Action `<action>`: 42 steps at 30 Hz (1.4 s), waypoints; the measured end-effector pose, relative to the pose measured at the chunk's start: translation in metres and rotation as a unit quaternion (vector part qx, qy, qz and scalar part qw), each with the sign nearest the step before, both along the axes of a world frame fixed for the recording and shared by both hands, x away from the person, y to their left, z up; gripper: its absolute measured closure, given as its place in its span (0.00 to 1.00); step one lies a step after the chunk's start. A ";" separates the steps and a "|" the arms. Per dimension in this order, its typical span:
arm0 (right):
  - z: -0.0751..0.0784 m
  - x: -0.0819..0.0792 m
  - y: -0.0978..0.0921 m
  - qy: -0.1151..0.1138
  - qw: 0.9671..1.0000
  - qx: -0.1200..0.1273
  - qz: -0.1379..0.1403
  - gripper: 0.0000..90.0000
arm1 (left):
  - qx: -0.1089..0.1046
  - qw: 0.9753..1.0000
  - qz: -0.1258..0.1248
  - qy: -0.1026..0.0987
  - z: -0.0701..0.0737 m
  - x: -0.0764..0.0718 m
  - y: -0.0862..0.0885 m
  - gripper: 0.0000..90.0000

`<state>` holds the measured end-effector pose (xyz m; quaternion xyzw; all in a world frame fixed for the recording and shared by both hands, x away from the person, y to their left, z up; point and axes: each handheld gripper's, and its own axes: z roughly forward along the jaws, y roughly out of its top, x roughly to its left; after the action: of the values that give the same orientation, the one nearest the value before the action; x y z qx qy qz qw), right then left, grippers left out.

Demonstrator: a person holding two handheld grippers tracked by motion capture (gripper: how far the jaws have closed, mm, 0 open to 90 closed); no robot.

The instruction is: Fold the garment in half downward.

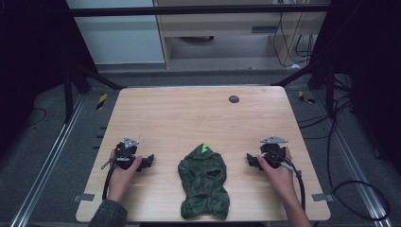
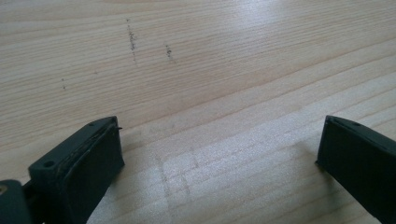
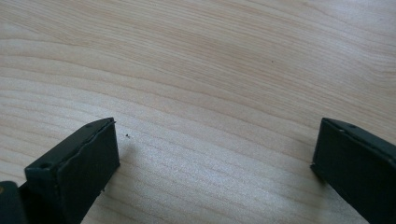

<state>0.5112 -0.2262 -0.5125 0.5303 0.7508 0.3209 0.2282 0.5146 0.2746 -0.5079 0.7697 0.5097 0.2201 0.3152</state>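
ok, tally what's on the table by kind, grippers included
Green cloth garment, crumpled, centre near the front edge: 1
Hand-held grippers, both open and empty: 2, left gripper and right gripper
Dark round disc near the far edge: 1
Total: 4

The table [image 1: 198,113] in front of me is mostly bare wood across the upper half of the high view, with just a small dark round disc [image 1: 233,99] near the top edge, right of centre. The one obstacle is the crumpled green garment [image 1: 204,182] at bottom centre, lying between my left gripper [image 1: 147,161] and my right gripper [image 1: 250,160] with a strip of clear wood on each side. Both sets of jaws are spread wide; between them in each gripper view I see plain board [image 2: 219,140] with faint scuffs.
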 end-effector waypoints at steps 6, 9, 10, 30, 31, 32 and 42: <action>0.001 0.000 0.000 0.002 1.000 0.000 0.002 0.06 | -0.002 1.000 -0.015 0.010 0.004 -0.002 0.000 0.05; 0.005 -0.002 0.003 0.002 1.000 0.004 0.016 0.14 | -0.009 1.000 -0.024 0.011 0.006 -0.003 -0.002 0.06; 0.005 -0.002 0.004 0.003 1.000 0.006 0.022 0.15 | -0.016 1.000 -0.023 0.009 0.006 -0.003 -0.004 0.06; 0.028 0.002 0.072 0.013 0.988 0.010 0.153 0.49 | -0.011 0.990 -0.135 0.027 0.027 0.002 -0.067 0.17; 0.030 0.002 0.075 0.013 0.988 0.015 0.156 0.52 | -0.011 0.990 -0.140 0.031 0.027 0.002 -0.070 0.19; 0.030 0.002 0.075 0.013 0.988 0.015 0.156 0.52 | -0.011 0.990 -0.140 0.031 0.027 0.002 -0.070 0.21; 0.054 0.003 0.094 0.034 0.978 0.017 0.207 0.65 | 0.005 0.978 -0.198 0.066 0.047 0.010 -0.103 0.25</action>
<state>0.5140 -0.1321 -0.4590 0.3775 0.8463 0.3554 0.1221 0.5244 0.1720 -0.4612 0.8698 0.3654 0.1041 0.3147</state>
